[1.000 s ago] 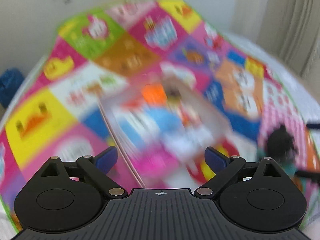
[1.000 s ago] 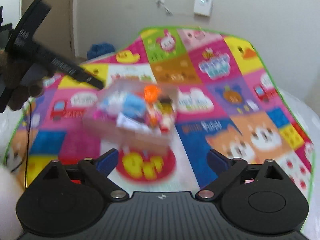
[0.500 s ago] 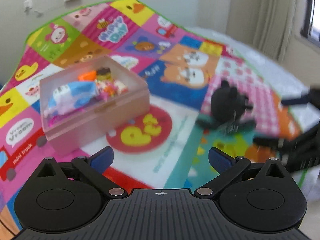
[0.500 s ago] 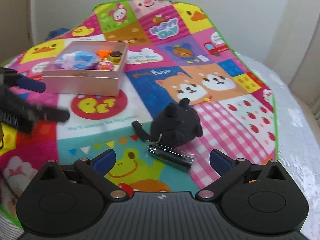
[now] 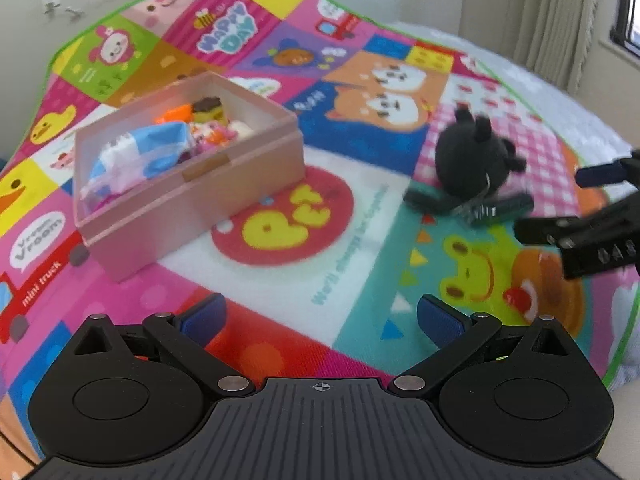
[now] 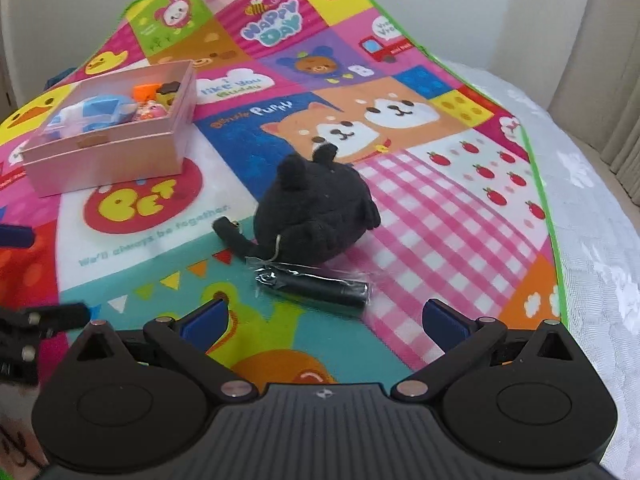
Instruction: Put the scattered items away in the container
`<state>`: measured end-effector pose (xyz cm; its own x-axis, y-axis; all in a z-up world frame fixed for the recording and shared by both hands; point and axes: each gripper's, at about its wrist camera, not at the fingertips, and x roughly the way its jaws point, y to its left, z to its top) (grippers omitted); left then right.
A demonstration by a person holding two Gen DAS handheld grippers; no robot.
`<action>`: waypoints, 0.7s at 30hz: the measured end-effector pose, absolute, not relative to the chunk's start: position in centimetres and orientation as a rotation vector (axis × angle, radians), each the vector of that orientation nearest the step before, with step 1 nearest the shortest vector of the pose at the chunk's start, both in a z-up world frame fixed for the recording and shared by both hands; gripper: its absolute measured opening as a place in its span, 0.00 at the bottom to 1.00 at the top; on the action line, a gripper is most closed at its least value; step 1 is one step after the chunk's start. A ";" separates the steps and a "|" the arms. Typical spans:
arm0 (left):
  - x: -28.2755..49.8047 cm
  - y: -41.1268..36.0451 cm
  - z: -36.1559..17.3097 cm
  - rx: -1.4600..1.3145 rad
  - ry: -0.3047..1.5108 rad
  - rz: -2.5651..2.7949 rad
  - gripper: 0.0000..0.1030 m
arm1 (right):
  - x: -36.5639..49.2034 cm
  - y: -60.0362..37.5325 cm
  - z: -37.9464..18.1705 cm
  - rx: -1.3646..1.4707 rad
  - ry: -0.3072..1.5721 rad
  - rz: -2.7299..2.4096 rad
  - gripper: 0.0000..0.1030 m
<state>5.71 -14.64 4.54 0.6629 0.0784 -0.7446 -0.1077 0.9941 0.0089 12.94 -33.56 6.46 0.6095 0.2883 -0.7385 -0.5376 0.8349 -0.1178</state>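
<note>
The black plush (image 6: pixel 316 212) sits on the play mat (image 6: pixel 460 208) with a wrapped dark tube (image 6: pixel 316 289) touching its near side at 6 o'clock. The pink box (image 6: pixel 108 156), already holding several small toys, lies well apart at 10 o'clock from the plush.

The right hand-held gripper (image 6: pixel 325 316) hovers just short of the tube, jaws wide apart and empty. The left hand-held gripper (image 5: pixel 320 314) is likewise spread and empty, facing the bare mat between box (image 5: pixel 192 192) and plush (image 5: pixel 472 160).

The next grasp is probably the tube: come down low, straddle its short axis, and mind the slippery wrap and the plush's cord.

Compared with 0.5 s ago, the right gripper has closed in on plush and tube; the left view has barely shifted.
</note>
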 end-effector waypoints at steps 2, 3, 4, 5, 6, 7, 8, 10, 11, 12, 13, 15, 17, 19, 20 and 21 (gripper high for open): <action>5.7 -14.0 6.4 -0.051 0.815 0.102 1.00 | 12.3 -33.7 8.3 -0.357 0.728 0.499 1.00; 5.5 -13.6 7.9 -0.043 0.787 0.111 1.00 | 12.0 -33.7 9.5 -0.360 0.693 0.502 1.00; 5.2 -13.3 9.4 -0.031 0.761 0.124 1.00 | 11.8 -33.8 11.0 -0.357 0.648 0.498 1.00; 4.9 -12.9 11.0 -0.019 0.736 0.142 1.00 | 11.5 -34.0 12.6 -0.349 0.592 0.485 1.00; 4.5 -12.5 12.7 -0.012 0.712 0.162 1.00 | 11.1 -34.1 14.3 -0.333 0.532 0.465 1.00; 4.0 -11.9 14.7 -0.009 0.689 0.183 1.00 | 10.7 -34.2 16.2 -0.305 0.465 0.437 1.00; 3.6 -11.4 16.5 -0.008 0.669 0.204 1.00 | 10.3 -34.4 18.1 -0.271 0.400 0.410 1.00; 2.8 -10.3 19.9 -0.014 0.646 0.247 1.00 | 9.6 -34.7 22.1 -0.176 0.281 0.348 1.00; 2.5 -9.8 21.4 -0.012 0.639 0.270 1.00 | 9.4 -34.9 24.2 -0.110 0.234 0.316 1.00; 2.3 -9.4 22.9 -0.011 0.637 0.293 1.00 | 9.2 -35.2 26.3 -0.040 0.201 0.288 1.00; 2.0 -9.0 24.3 -0.006 0.640 0.324 1.00 | 9.1 -35.5 28.4 0.031 0.182 0.265 1.00; 1.1 -8.8 26.6 0.034 0.627 0.401 1.00 | 8.7 -36.1 32.2 0.155 0.157 0.239 1.00; -0.1 -8.6 28.7 0.064 0.612 0.445 1.00 | 8.3 -36.5 34.9 0.225 0.154 0.234 1.00; -1.5 -8.4 30.3 0.063 0.600 0.468 1.00 | 7.8 -36.8 36.8 0.261 0.179 0.278 1.00; -2.2 -8.5 30.9 0.059 0.590 0.471 1.00 | 7.4 -36.9 37.4 0.271 0.194 0.304 1.00; -2.9 -8.5 31.4 0.057 0.576 0.470 1.00 | 7.0 -36.9 37.8 0.274 0.211 0.324 1.00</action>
<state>-2.93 -8.48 31.41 0.7365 0.4431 -0.5111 -0.4118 0.8932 0.1808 7.01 -36.93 37.79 0.9268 0.3401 -0.1594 -0.2834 0.9117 0.2974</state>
